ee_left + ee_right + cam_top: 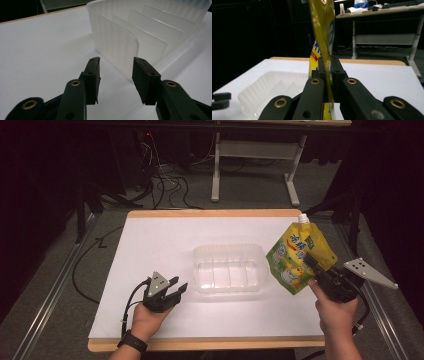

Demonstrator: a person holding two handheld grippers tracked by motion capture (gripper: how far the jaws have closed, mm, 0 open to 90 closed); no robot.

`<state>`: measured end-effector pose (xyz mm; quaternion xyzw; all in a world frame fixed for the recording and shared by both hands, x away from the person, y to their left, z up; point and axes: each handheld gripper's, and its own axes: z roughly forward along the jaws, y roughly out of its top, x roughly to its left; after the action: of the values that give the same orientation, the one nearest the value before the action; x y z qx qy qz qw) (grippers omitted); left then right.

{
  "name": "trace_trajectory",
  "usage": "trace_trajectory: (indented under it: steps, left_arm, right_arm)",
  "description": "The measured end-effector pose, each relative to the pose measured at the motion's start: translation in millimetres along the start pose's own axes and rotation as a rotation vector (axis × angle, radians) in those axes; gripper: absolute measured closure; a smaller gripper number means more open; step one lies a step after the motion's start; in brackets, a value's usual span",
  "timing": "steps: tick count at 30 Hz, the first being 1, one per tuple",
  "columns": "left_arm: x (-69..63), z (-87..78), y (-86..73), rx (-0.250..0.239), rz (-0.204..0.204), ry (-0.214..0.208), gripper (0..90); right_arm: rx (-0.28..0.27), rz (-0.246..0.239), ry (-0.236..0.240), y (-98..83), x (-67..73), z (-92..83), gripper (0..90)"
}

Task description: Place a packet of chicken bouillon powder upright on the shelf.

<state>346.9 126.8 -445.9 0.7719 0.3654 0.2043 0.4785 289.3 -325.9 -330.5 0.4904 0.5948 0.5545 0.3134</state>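
Right gripper (320, 270) raised, clamping the yellow pouch (298, 257); left gripper (176, 289) low, part-open, empty.

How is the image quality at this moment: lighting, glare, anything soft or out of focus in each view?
High view: the white table is brightly lit, the surroundings nearly black, and glare washes out the clear tray. Left gripper view: the left claw is sharp, the tray's far dividers soften. Right gripper view: the yellow pouch pinched in the right claw is close and blurred, against a dark background.
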Motion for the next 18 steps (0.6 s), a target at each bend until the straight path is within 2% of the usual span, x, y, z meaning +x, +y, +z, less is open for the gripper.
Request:
trace_trajectory:
  steps: [1, 2, 3, 7, 16, 18]
  left_arm:
    - [0.2, 0.6, -0.1, -0.001, 0.001, 0.003, 61.8]
    - [0.6, 0.8, 0.0, -0.001, 0.002, 0.003, 61.8]
    - [0.8, 1.2, 0.0, -0.004, 0.001, 0.006, 63.4]
    - [2.8, 1.7, 0.5, -0.007, 0.002, 0.015, 64.2]
    - [6.2, 8.7, 2.1, -0.011, 0.001, 0.028, 67.7]
    - [7.1, 11.6, 3.3, -0.012, -0.010, 0.023, 70.0]
  right_arm:
    - [-0.003, -0.003, 0.008, 3.5, 6.9, 5.3, 90.0]
    - [-0.003, -0.003, 0.008, 3.5, 6.9, 5.3, 90.0]
    - [-0.007, -0.010, 0.015, 6.2, 13.5, 10.6, 90.0]
    - [-0.009, -0.020, 0.026, 9.0, 23.8, 21.9, 90.0]
    - [0.009, -0.041, 0.022, 5.0, 39.0, 45.0, 90.0]
    - [0.012, -0.043, 0.019, 4.1, 42.1, 49.4, 90.0]
